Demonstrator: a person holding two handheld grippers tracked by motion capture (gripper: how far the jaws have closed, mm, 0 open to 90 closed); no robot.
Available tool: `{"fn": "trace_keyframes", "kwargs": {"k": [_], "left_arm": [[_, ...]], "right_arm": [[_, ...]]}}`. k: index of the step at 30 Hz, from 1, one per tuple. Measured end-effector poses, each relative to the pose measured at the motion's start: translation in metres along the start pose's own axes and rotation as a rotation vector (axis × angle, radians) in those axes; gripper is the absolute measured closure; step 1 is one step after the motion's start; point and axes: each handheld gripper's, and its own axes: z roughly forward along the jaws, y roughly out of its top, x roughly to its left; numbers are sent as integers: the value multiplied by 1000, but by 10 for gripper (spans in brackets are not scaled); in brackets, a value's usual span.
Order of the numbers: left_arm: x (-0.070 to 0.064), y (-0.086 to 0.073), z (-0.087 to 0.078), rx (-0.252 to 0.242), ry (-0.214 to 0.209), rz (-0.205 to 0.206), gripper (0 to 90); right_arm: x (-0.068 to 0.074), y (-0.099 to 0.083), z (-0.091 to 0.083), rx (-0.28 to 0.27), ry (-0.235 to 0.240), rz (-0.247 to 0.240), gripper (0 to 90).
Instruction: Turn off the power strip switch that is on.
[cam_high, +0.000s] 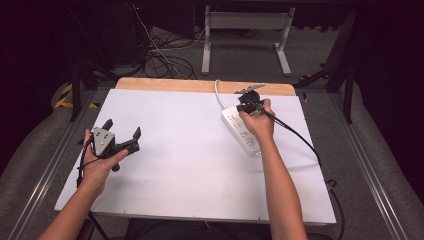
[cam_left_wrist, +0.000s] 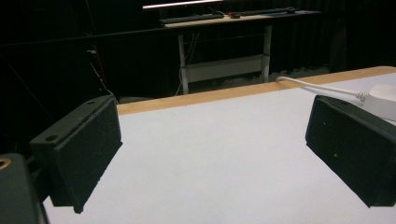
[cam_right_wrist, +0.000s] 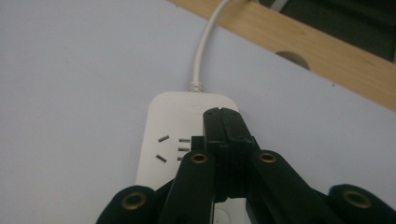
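Observation:
A white power strip (cam_high: 248, 142) lies at the back right of the white tabletop (cam_high: 190, 170), and its white cable (cam_high: 218, 92) runs off over the far edge. My right gripper (cam_high: 248, 102) is held over the strip's far end. In the right gripper view the jaws are shut together, with their tip (cam_right_wrist: 222, 116) just over the strip (cam_right_wrist: 170, 121) near its first socket, and nothing shows between them. My left gripper (cam_high: 122, 127) hovers at the left side of the table with its jaws wide apart (cam_left_wrist: 215, 149) and nothing between them. The left gripper view catches the strip's end (cam_left_wrist: 384, 95) at the right.
A wooden strip (cam_high: 175, 84) borders the table's far edge, with a round hole (cam_right_wrist: 292, 58) in it near the cable (cam_right_wrist: 205, 46). Beyond the table stand a white desk frame (cam_high: 245, 22) and tangled floor cables (cam_high: 165, 60). The right gripper's black cable (cam_high: 300, 137) trails over the table's right side.

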Motion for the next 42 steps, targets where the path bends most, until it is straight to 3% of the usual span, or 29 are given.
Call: {"fn": "trace_keyframes", "kwargs": {"k": [4,9,12,16,21,25,27,33,39,42], "left_arm": [[1,0,-1,2,5,1,40],[2,0,-2,2,16,0,41],[2,0,-1,2,19,3,41],[1,0,-2,0,21,6,44],[3,1,-4,-4,29,0,44],[2,1,-4,-6,29,1,44],[2,2,-3,-10,28,2,44],[1,4,-3,-18,21,3,44],[2,3,-3,-16,21,0,44],[1,3,-3,-16,20,-1,45]], "right_arm": [[-5,-5,-35,-117,49,12,900],[-17,-22,-86,-311,96,62,900],[-18,-32,-114,-406,105,37,900],[-17,-53,-145,-523,135,62,900],[-16,-88,-174,-575,148,114,900],[-10,-117,-185,-636,132,128,900],[-8,-127,-185,-651,115,109,900],[-4,-141,-179,-731,73,90,900],[-8,-153,-170,-761,62,127,900],[-8,-155,-166,-763,48,116,900]]}}
